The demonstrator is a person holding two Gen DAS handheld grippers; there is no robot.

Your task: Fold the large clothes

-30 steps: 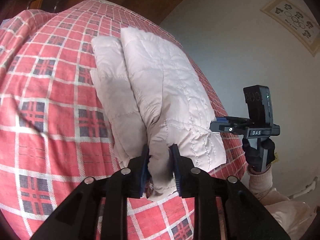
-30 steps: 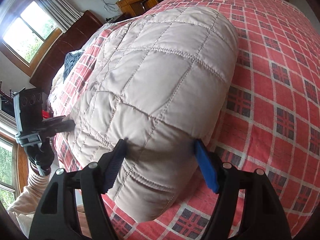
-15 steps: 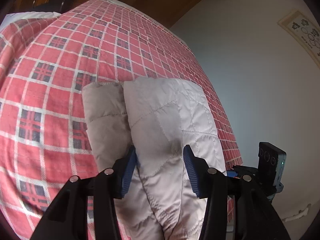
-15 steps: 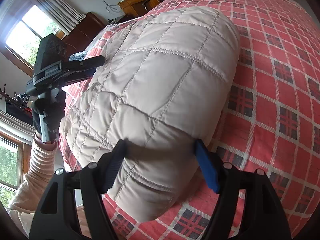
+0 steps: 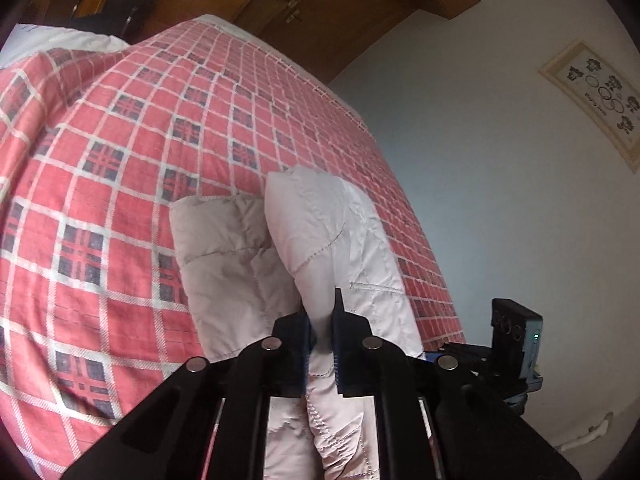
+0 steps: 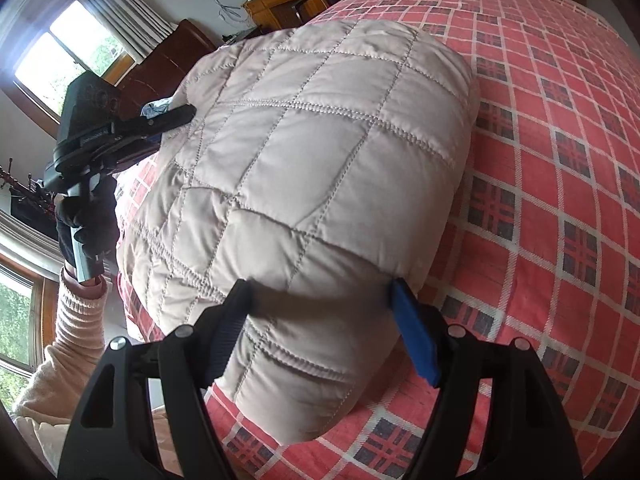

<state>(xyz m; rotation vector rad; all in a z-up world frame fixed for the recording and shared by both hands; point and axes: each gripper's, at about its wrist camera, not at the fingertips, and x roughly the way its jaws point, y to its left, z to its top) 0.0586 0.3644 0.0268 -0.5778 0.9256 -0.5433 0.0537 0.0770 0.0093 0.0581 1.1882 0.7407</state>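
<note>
A beige quilted jacket (image 5: pixel 340 240) lies folded in a thick bundle on the red plaid bedspread (image 5: pixel 100 160). My left gripper (image 5: pixel 322 312) is shut on a raised fold at the jacket's near end. In the right wrist view the jacket (image 6: pixel 312 152) fills the middle. There my right gripper (image 6: pixel 320 296) stands open, its fingers straddling the bundle's near end, the blue pad (image 6: pixel 412 332) against its side. The left gripper (image 6: pixel 176 116) shows at the jacket's far edge, held by a gloved hand (image 6: pixel 86 224). The right gripper's body (image 5: pixel 516 340) shows low right in the left wrist view.
Plaid bedspread (image 6: pixel 560 160) stretches wide beyond the jacket. Wooden wardrobe doors (image 5: pixel 288 4) and a white wall with a framed picture (image 5: pixel 596 96) stand past the bed. A window (image 6: pixel 60 56), a dark headboard (image 6: pixel 168 64) and a desk (image 6: pixel 280 4) lie on the other side.
My left gripper let go of the jacket, opened, moved up along the bundle, and has shut again on a fold. The right gripper has stayed open around the near end.
</note>
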